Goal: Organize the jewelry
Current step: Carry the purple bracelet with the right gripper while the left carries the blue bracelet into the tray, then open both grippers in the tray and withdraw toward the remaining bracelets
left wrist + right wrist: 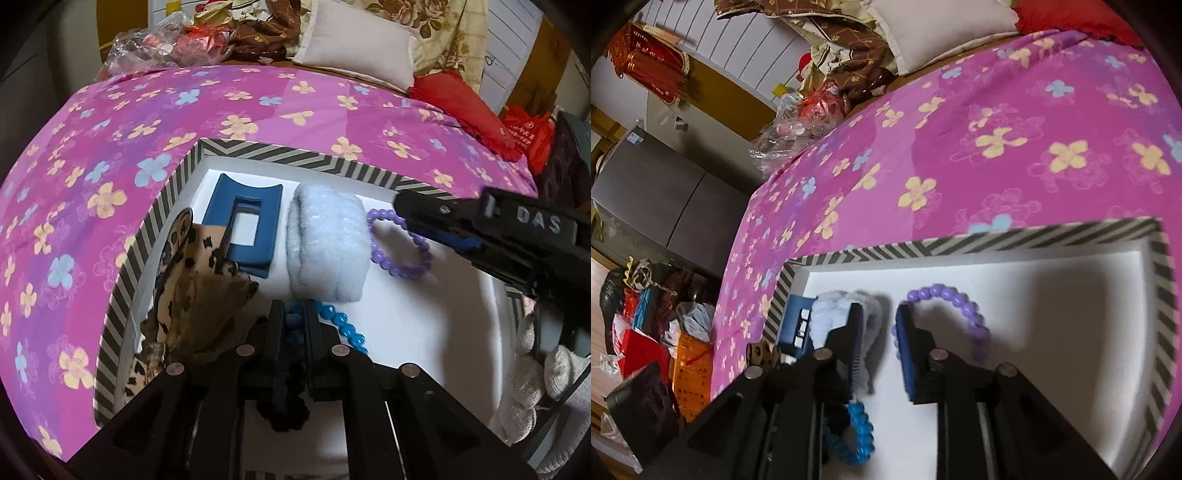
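Left gripper [295,325], jaws clamped on blue bead bracelet [345,330], needs bare box [258,149] floor; right gripper [877,332], jaws narrowly parted w/ nothing between, purple bracelet [947,293] at 1 o'clock.

blue bead bracelet [345,328] partly hidden behind left gripper [295,314] fingers.

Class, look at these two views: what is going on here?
A person with a gripper in each hand is sorting accessories into a striped box on a bed. The left gripper is shut on a blue bead bracelet. The right gripper stands open beside a purple bead bracelet lying in the box.
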`<action>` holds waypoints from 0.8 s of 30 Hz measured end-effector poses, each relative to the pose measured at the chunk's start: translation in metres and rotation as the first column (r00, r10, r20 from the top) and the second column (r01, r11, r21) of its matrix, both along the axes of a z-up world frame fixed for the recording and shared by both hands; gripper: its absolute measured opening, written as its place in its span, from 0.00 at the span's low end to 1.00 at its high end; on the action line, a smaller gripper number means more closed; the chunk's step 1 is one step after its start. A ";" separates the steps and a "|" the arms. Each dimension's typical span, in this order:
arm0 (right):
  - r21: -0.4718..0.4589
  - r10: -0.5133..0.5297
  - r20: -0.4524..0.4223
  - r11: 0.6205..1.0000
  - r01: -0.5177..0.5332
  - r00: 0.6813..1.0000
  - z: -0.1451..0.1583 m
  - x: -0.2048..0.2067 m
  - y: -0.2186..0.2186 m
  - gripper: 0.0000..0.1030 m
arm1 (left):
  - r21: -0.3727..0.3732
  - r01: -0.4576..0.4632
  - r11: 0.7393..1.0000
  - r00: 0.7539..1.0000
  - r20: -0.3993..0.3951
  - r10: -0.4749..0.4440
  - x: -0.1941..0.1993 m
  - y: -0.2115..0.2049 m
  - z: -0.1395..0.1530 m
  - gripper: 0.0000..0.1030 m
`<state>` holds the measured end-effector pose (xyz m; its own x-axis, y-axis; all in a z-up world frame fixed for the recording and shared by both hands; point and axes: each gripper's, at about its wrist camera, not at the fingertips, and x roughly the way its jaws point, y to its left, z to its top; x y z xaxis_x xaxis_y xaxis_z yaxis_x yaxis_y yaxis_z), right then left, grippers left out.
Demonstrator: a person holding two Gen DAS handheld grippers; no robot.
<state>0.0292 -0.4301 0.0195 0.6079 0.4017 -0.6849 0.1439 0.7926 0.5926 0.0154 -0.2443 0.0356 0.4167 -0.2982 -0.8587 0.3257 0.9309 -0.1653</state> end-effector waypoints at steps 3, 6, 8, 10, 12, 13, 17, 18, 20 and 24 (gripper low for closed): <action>-0.018 0.005 0.004 1.000 -0.005 1.000 0.010 -0.019 -0.005 0.27 | -0.012 0.013 1.000 1.000 0.000 -0.013 -0.007 0.001 0.005 0.12; -0.035 0.020 0.018 0.999 -0.019 1.000 0.022 -0.046 -0.010 0.42 | -0.005 0.025 1.000 0.999 0.031 -0.025 -0.018 0.002 0.013 0.26; -0.059 0.022 0.020 0.998 -0.021 1.000 0.027 -0.063 -0.012 0.46 | 0.004 0.030 1.000 0.998 0.056 -0.030 -0.027 0.003 0.019 0.27; -0.083 0.031 0.030 0.996 -0.028 0.999 0.031 -0.084 -0.011 0.46 | 0.015 0.036 0.999 0.997 0.075 -0.037 -0.034 0.005 0.024 0.27; -0.116 0.033 0.033 0.993 -0.029 0.999 0.033 -0.100 -0.007 0.47 | 0.029 0.036 0.999 0.994 0.102 -0.038 -0.043 0.007 0.030 0.27; -0.144 0.038 0.034 0.989 -0.032 0.999 0.035 -0.109 -0.005 0.47 | 0.035 0.035 0.999 0.992 0.118 -0.039 -0.048 0.008 0.033 0.27; -0.205 0.051 0.055 0.978 -0.039 0.997 0.044 -0.141 0.004 0.48 | 0.045 0.032 0.998 0.985 0.167 -0.039 -0.066 0.014 0.044 0.27; -0.216 0.058 0.059 0.975 -0.044 0.997 0.046 -0.149 0.008 0.49 | 0.047 0.031 0.998 0.984 0.173 -0.038 -0.070 0.016 0.046 0.27; -0.240 0.071 0.068 0.969 -0.053 0.995 0.050 -0.162 0.014 0.50 | 0.050 0.028 0.998 0.982 0.184 -0.037 -0.079 0.021 0.050 0.27; -0.253 0.087 0.076 0.965 -0.065 0.993 0.053 -0.184 0.028 0.52 | 0.050 0.020 0.999 0.980 0.198 -0.029 -0.094 0.028 0.054 0.27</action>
<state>-0.1550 -0.4025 0.0724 0.6429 0.2721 -0.7160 0.0348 0.9234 0.3822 -0.0789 -0.2162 0.0892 0.5737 -0.2711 -0.7729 0.3705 0.9275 -0.0503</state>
